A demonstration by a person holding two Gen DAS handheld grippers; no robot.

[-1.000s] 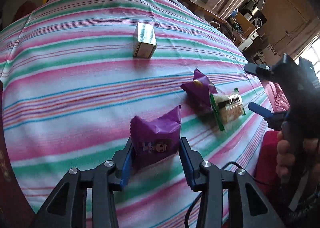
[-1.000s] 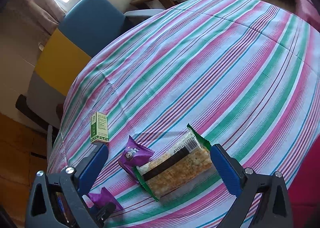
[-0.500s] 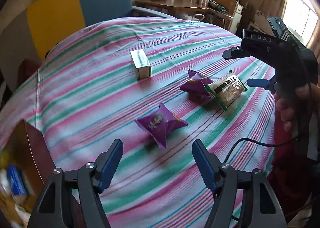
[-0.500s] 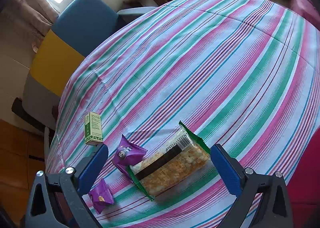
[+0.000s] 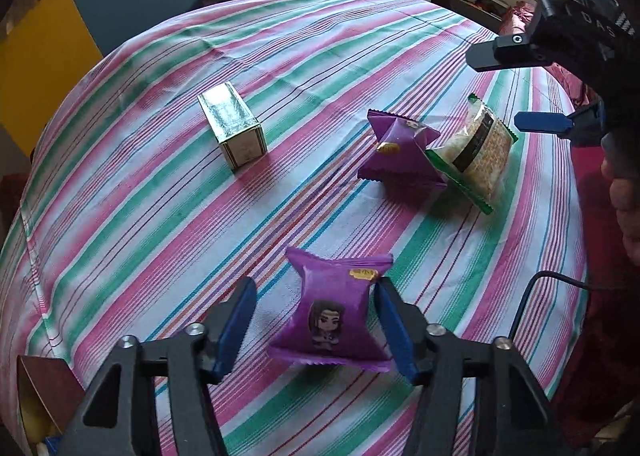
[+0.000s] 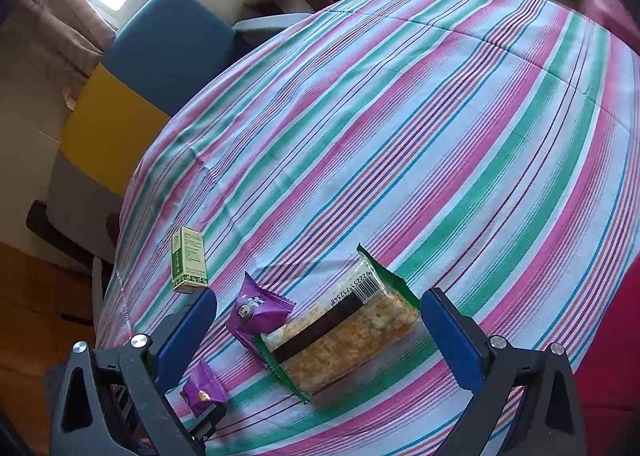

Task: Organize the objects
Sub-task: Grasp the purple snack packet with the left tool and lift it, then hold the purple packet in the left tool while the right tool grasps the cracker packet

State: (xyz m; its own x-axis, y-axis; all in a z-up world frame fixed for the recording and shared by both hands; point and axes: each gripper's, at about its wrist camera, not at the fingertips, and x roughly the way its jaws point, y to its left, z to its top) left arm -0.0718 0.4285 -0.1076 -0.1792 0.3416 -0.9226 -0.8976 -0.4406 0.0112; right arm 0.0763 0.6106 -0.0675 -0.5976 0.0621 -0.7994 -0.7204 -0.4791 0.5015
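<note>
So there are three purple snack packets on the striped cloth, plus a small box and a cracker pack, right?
Not quite: there are two purple packets, not three. The left wrist view shows one between the left tool's fingers and another against the cracker pack. The small box is there.

The cracker packet (image 6: 344, 336) bears barcode digits 6922251712348; the right gripper (image 5: 516, 84) housing reads "DAS".

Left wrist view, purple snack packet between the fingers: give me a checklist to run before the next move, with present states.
1. Purple snack packet between the left tool's fingers: ok.
2. Pads pressing both sides: not ok; the jaws have just been closing, and a gap shows on the left.
3. Packet centred: not ok, nearer the right finger.
4. Right tool open over the cracker pack: ok.
5. Carton at the table edge reachable: cannot tell.
</note>
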